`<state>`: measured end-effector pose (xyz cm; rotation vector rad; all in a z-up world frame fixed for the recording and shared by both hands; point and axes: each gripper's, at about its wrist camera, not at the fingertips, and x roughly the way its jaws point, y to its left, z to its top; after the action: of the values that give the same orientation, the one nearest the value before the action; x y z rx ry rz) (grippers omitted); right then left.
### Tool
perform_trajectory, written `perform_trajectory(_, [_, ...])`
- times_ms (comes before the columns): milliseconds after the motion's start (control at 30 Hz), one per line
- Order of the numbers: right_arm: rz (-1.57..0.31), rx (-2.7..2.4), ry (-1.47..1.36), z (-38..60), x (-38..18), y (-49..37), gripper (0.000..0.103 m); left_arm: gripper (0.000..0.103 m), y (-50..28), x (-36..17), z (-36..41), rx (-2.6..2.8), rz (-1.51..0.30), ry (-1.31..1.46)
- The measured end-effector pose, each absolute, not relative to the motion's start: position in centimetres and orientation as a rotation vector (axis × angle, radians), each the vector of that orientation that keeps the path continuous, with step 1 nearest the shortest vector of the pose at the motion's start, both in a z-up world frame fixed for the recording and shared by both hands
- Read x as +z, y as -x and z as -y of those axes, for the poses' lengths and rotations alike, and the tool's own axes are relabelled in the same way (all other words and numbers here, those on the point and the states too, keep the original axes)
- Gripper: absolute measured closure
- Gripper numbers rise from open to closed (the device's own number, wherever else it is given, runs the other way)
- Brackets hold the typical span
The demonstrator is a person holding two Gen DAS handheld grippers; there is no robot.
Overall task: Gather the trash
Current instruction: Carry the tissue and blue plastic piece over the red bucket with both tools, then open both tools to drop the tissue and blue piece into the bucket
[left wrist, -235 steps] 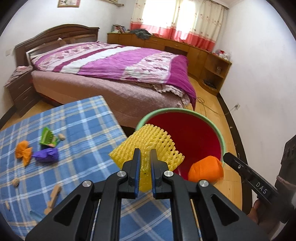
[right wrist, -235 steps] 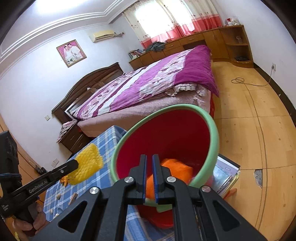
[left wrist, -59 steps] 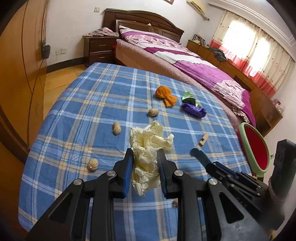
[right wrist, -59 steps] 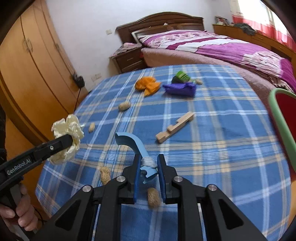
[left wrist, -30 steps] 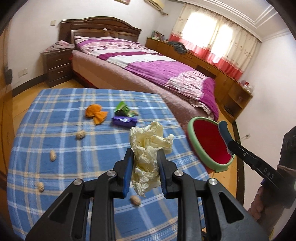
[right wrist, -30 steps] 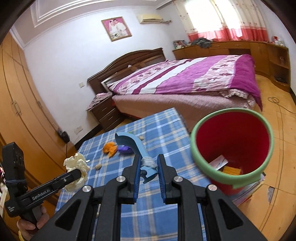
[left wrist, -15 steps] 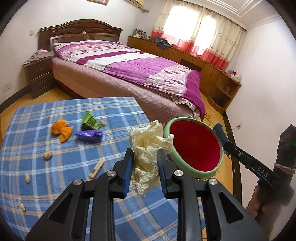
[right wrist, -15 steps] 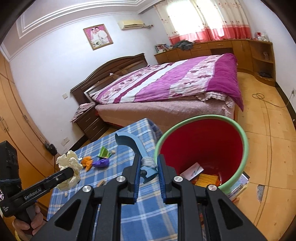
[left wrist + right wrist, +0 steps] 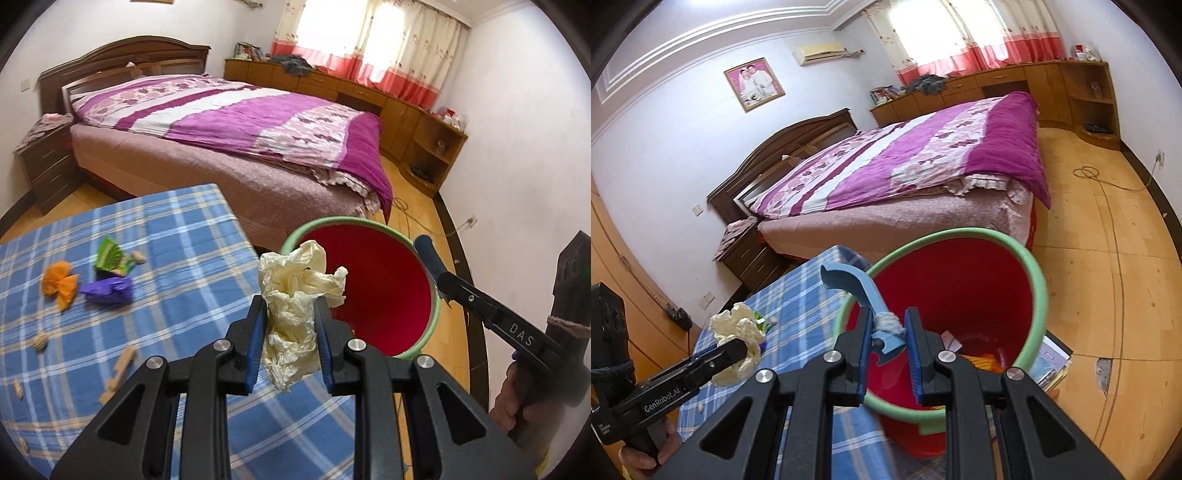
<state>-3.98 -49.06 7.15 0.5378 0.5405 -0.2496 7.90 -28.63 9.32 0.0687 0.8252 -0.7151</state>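
Note:
My left gripper [image 9: 290, 334] is shut on a crumpled cream plastic bag [image 9: 295, 295], held over the table edge just left of the red bin with a green rim [image 9: 384, 295]. My right gripper [image 9: 886, 339] is shut on a blue plastic hook-shaped piece [image 9: 860, 295] with white tape, held over the near rim of the bin [image 9: 1039, 295]. The bin holds a card and orange and yellow trash at its bottom. The left gripper and bag show at left in the right wrist view [image 9: 737, 328]. The blue piece's tip shows in the left wrist view [image 9: 426, 247].
On the blue checked table [image 9: 184, 240] lie an orange wrapper [image 9: 59, 282], a green packet [image 9: 109, 256], a purple wrapper [image 9: 109, 291], a wooden piece [image 9: 120, 369] and several peanuts. A bed [image 9: 240, 122] stands beyond. Books lie on the floor by the bin [image 9: 1052, 362].
Both grippers have moved closer to the bin with their loads. The bin now looms larger in both views and the blue piece is over its rim.

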Motion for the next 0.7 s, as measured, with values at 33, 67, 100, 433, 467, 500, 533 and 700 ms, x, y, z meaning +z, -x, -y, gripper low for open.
perform_trajectory(33, [-0.541, -0.254, -0.541, 49.4, 6.9, 4.0, 0.083, 0.077, -7.9, 9.1, 29.4, -0.723, -0.831, -0.078])
perform_trajectory(67, [-0.543, -0.261, -0.546, 49.9, 6.7, 4.1, 0.083, 0.077, -7.9, 8.9, 29.9, -0.727, -0.833, -0.084])
perform_trajectory(100, [-0.545, -0.265, -0.552, 50.3, 6.5, 4.2, 0.083, 0.077, -7.9, 8.6, 30.8, -0.735, -0.838, -0.095])
perform_trajectory(433, [-0.589, -0.295, -0.610, 54.2, 3.8, 4.0, 0.083, 0.077, -8.0, 5.6, 36.1, -0.779, -0.896, -0.177])
perform_trajectory(467, [-0.594, -0.294, -0.612, 54.4, 3.6, 3.9, 0.083, 0.077, -8.0, 5.4, 36.3, -0.780, -0.901, -0.181])
perform_trajectory(500, [-0.598, -0.294, -0.612, 54.5, 3.5, 3.8, 0.083, 0.077, -8.1, 5.2, 36.6, -0.784, -0.906, -0.182])
perform_trajectory(533, [-0.603, -0.294, -0.612, 54.7, 3.3, 3.7, 0.083, 0.076, -8.1, 5.1, 36.7, -0.787, -0.909, -0.183])
perform_trajectory(700, [-0.616, -0.296, -0.621, 55.1, 2.7, 3.3, 0.080, 0.062, -8.5, 4.2, 37.6, -0.783, -0.936, -0.201])
